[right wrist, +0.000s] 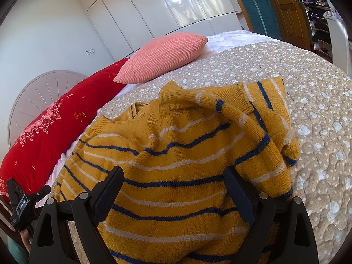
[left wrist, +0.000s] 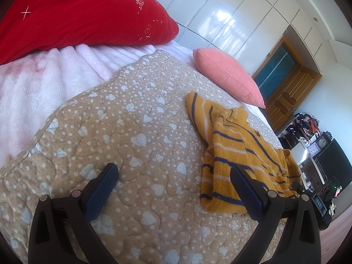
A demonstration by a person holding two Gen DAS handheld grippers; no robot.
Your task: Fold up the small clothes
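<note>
A small mustard-yellow knit sweater [left wrist: 239, 154] with navy and white stripes lies crumpled on the beige quilt [left wrist: 123, 132]. In the left wrist view it is at the right, by my right-hand finger. My left gripper [left wrist: 173, 171] is open and empty, low over the quilt just left of the sweater. In the right wrist view the sweater [right wrist: 176, 154] fills the middle, one sleeve [right wrist: 222, 107] flopped across the body. My right gripper [right wrist: 173, 176] is open, its fingers spread over the sweater's lower body, holding nothing.
A pink cushion [left wrist: 228, 77] lies beyond the sweater, also in the right wrist view [right wrist: 162, 57]. A red flowered pillow [left wrist: 77, 11] and pale pink fleece blanket [left wrist: 44, 81] lie at the bed's head. White wardrobes [right wrist: 165, 6], a wooden door [left wrist: 286, 88] and cluttered shelves [left wrist: 308, 132] surround the bed.
</note>
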